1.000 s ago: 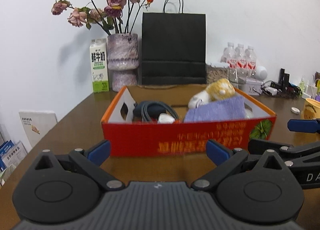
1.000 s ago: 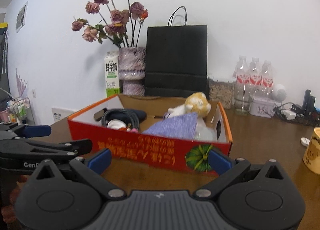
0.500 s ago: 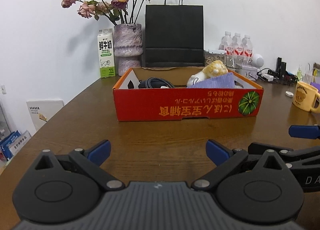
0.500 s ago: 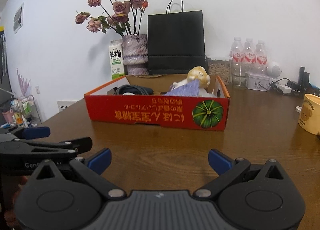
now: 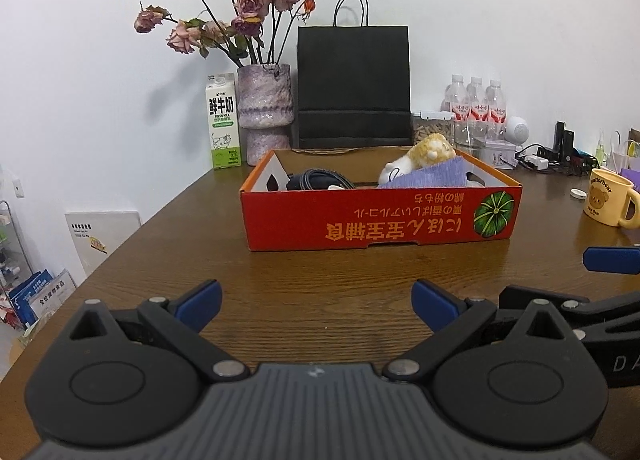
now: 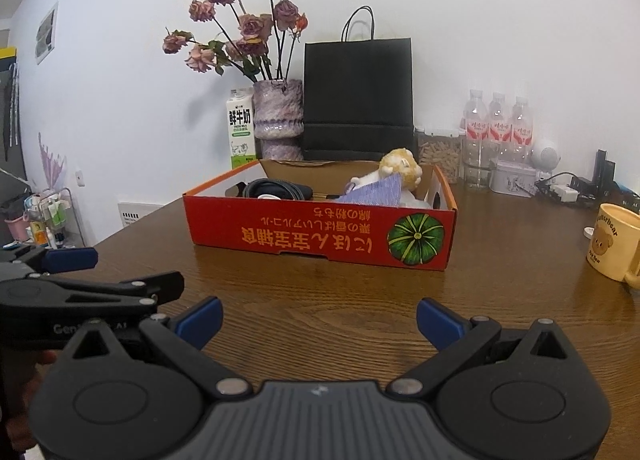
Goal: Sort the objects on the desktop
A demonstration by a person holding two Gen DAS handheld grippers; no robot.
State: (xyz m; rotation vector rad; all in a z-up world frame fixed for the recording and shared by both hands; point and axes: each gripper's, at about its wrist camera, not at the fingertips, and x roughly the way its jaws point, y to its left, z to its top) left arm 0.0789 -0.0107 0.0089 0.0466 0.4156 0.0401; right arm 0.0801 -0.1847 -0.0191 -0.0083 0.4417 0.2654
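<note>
Box (image 5: 380, 216) red, pumpkin print, plush (image 5: 424, 154) inside.

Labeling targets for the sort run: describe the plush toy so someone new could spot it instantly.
Find the red cardboard box in the middle of the wooden table, in front of the black paper bag. At its back right sits the plush toy, partly behind a purple cloth. It is the only fuzzy yellow-and-white item; the neighbouring black coiled cable is dark and smooth.
</note>
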